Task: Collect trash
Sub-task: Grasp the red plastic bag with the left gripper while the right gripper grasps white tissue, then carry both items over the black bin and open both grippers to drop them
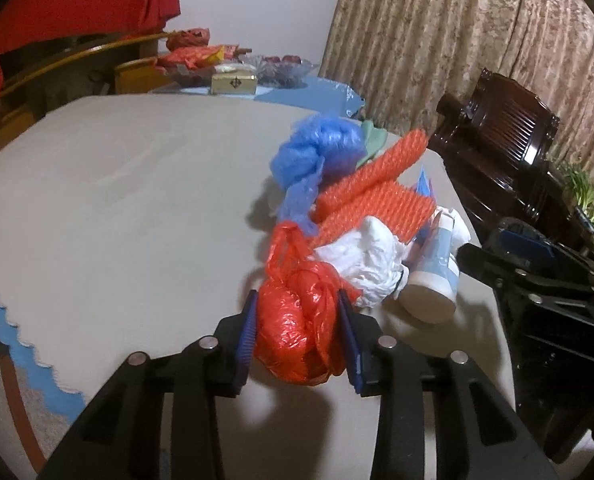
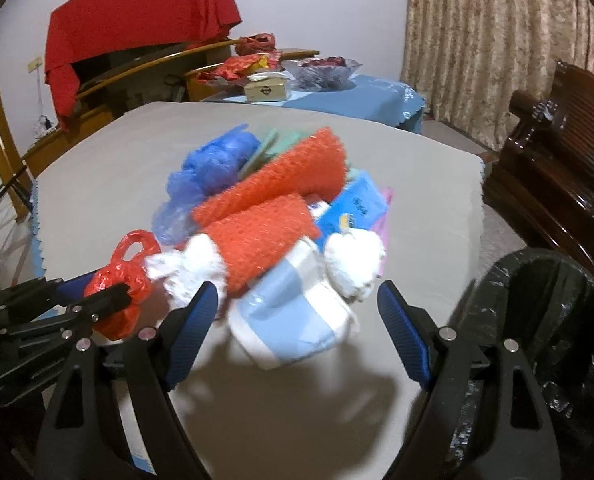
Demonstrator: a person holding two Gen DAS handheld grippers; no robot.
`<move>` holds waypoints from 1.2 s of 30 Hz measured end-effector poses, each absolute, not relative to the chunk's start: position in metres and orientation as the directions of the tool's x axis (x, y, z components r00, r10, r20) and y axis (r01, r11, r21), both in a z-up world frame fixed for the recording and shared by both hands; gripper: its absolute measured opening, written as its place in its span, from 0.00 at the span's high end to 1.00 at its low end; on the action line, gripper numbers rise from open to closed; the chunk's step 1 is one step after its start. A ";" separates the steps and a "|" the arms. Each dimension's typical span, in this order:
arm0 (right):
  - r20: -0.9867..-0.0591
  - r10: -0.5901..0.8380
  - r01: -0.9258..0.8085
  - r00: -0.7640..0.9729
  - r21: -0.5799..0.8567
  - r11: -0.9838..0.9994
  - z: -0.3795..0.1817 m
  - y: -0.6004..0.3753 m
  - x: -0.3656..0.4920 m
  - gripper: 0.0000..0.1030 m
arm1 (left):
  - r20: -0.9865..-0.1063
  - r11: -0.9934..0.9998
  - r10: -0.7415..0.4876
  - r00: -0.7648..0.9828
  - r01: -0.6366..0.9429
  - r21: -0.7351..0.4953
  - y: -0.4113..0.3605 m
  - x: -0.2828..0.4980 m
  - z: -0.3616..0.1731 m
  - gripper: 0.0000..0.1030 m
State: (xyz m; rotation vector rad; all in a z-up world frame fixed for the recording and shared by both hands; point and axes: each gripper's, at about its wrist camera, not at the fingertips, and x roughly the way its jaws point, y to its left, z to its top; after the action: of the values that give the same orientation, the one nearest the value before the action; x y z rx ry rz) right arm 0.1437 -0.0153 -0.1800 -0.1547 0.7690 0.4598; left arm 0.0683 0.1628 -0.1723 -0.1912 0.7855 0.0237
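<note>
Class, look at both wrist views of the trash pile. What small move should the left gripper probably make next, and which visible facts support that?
Probably lift the red plastic bag clear of the pile. The left gripper has its blue pads against both sides of the bag, which lies at the pile's near edge. The black-lined bin stands open to the right, beside the open right gripper.

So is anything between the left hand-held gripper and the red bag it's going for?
Nothing visible. The red bag already sits between the blue pads of the left hand-held gripper, at the near end of the trash pile. The white bag lies just behind it, not in the way.
</note>
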 end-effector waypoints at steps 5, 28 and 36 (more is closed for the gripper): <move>-0.700 0.380 -0.499 0.605 0.040 0.866 -0.181 0.006 0.139 0.24 | -0.694 0.979 0.016 0.720 -0.153 -0.135 0.179 0.060 -0.168 0.64; -0.758 0.450 -0.656 0.473 0.039 0.754 -0.216 0.072 0.144 0.74 | -0.685 0.967 0.075 0.725 -0.221 -0.127 0.209 0.054 -0.163 0.63; -0.696 0.506 -0.640 0.510 0.086 0.764 -0.175 0.049 0.138 0.74 | -0.670 0.970 0.072 0.739 -0.209 -0.126 0.202 0.055 -0.150 0.63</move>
State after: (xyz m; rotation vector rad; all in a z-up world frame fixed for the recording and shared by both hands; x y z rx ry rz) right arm 0.1377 0.0493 -0.1746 -0.1908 0.7707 0.6944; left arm 0.0545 0.2019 -0.1504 -0.1983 0.7245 0.1550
